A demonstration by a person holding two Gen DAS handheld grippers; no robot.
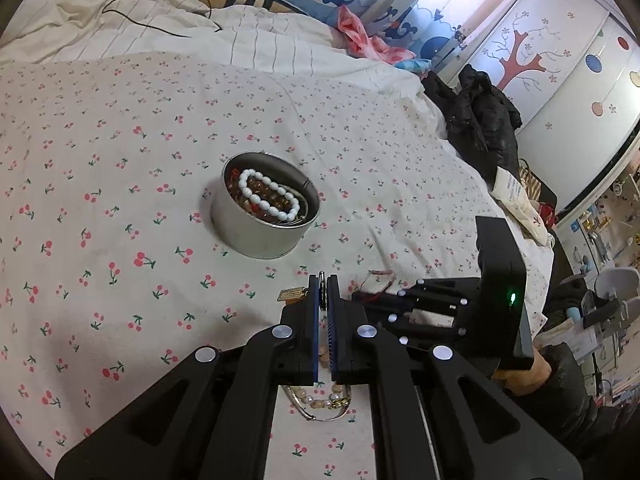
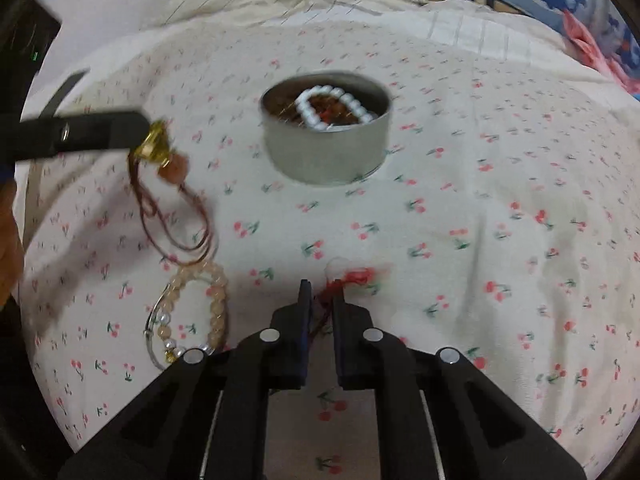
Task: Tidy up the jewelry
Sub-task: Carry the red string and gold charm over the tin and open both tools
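The right wrist view shows what the left one hides: the left gripper [image 2: 150, 136] comes in from the left edge, pinching a gold charm [image 2: 154, 147] with brown cords [image 2: 176, 216] hanging below it. In its own view the left gripper's [image 1: 324, 286] jaws are pressed together, the charm peeking out beside the tip.

A round tin [image 1: 266, 210] sits on the cherry-print sheet [image 1: 100, 160], a white bead bracelet [image 1: 266, 196] lying on top inside. A pale bead bracelet [image 2: 200, 308] lies on the sheet, partly hidden behind gripper arms.

The right gripper [image 2: 322, 292] is nearly closed on a red string [image 2: 356, 276], apparently gripping it, though blur obscures contact. The tin stands well beyond it.
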